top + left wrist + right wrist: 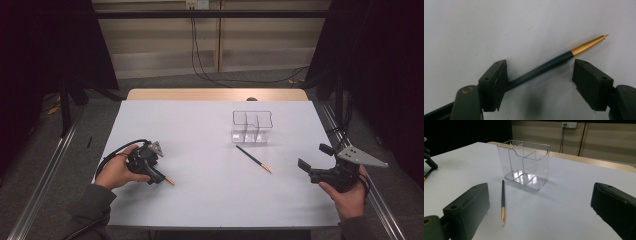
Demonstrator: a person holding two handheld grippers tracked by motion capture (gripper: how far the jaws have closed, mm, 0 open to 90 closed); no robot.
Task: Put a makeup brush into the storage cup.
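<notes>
Pencil [541, 70] lying flat on table [200, 130], between spread jaws of left gripper [539, 82], not yet pinched, lined up for a pickup. Right gripper [536, 207] hovering spread. Second pencil [253, 159] lying mid-table. Clear holder [251, 127] standing behind, likely awaiting both.

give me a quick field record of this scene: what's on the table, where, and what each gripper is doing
surface: white table
organizer: clear plastic, compartments, upright
loose pencil: dark with gold tip, flat near the organizer
left hand-held gripper: jaws straddle a second pencil on the table, not yet clamped
right hand-held gripper: open, holding nothing, aimed at organizer
</notes>
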